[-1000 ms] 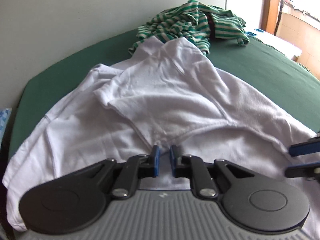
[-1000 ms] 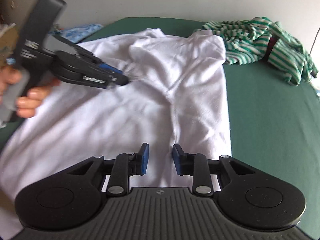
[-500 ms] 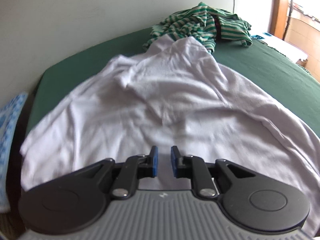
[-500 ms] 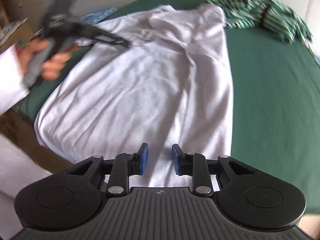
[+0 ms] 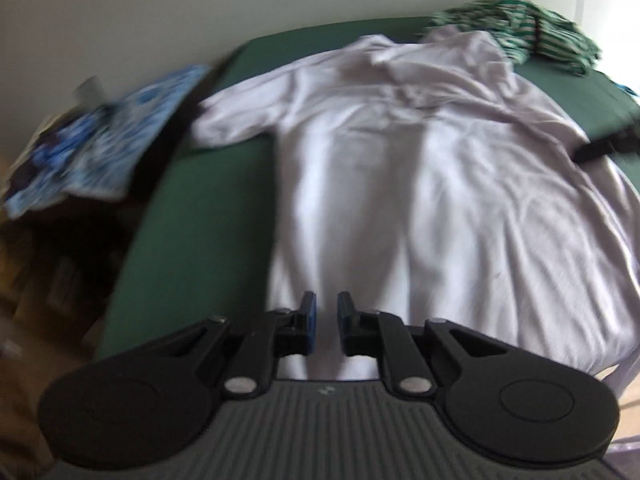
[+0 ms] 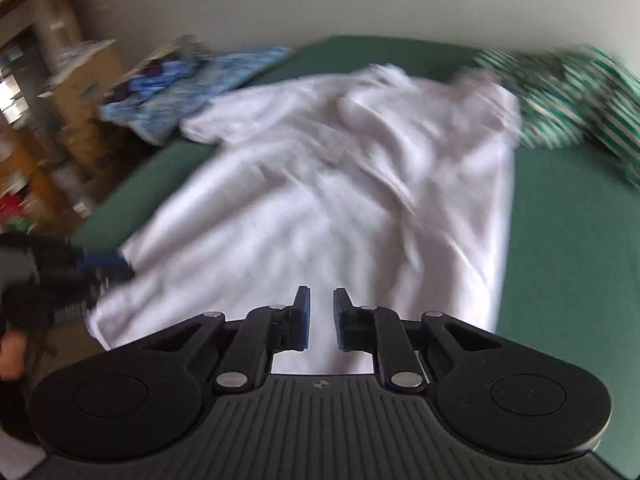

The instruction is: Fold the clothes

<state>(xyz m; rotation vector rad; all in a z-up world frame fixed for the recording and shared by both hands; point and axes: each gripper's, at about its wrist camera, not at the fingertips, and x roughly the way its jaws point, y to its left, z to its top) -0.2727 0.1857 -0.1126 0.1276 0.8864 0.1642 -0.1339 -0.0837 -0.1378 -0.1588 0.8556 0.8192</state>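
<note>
Two grippers at the near edge of the green bed (image 5: 208, 216), both over the hem end of the white shirt (image 5: 420, 184). Shirt lies roughly flat, collar toward the far edge by the wall, one sleeve reaching the bed's left edge, hem hanging slightly over the near edge.

Left gripper (image 5: 323, 322): jaws stand a narrow gap apart, nothing between the pads that I can see, cloth just below them. It sits near the shirt's left hem corner.

Right gripper (image 6: 319, 316): jaws have just been closing, a narrow gap remains; hem cloth shows under and behind the pads, no pinch visible. It sits toward the right half of the hem.

Likely step: take both hem corners for the fold. To do it well:
- Get each pad pair onto a corner, not mid-hem, else the fold skews.
- Bite both layers of fabric; a single layer will peel open on the lift.
- Lift level and together, then carry the hem toward the collar.
- Crumpled collar and shoulder area wants flattening first, or the wrinkles get folded in.

Striped green-and-white garment (image 6: 576, 96) sits heaped at the far right corner, touching the shirt's shoulder; keep clear of it. Blue patterned cloth (image 5: 100, 148) lies off the bed's left edge.

Writing: none readable. Both views are motion-blurred; small mark on each gripper body is illegible.
</note>
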